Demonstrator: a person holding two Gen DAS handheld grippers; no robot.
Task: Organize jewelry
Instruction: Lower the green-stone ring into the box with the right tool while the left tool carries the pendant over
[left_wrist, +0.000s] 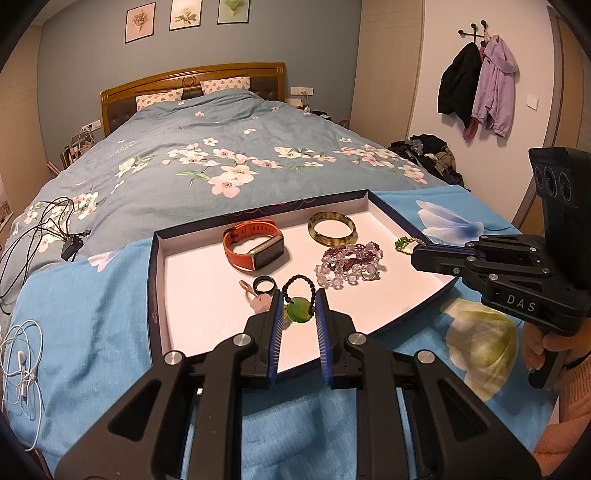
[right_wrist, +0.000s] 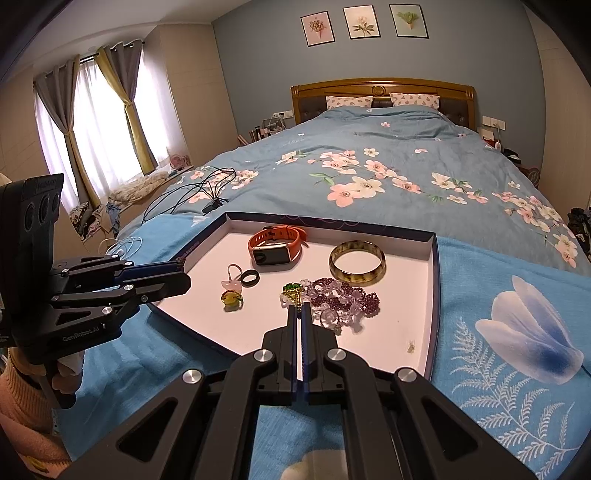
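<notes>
The left hand-held gripper (left_wrist: 299, 297) pinches a black cord (left_wrist: 297, 281) above its green pendant (left_wrist: 298, 310). The right hand-held gripper (right_wrist: 299, 308) — pressed together — grips a gold chain (right_wrist: 294, 295) (green charm (right_wrist: 291, 287) at 11 o'clock).

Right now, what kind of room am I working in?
A home bedroom, most likely: a made bed with a wooden headboard, curtained window, and coats on a wall hook. The jewelry tray sits at the bed's foot.
</notes>
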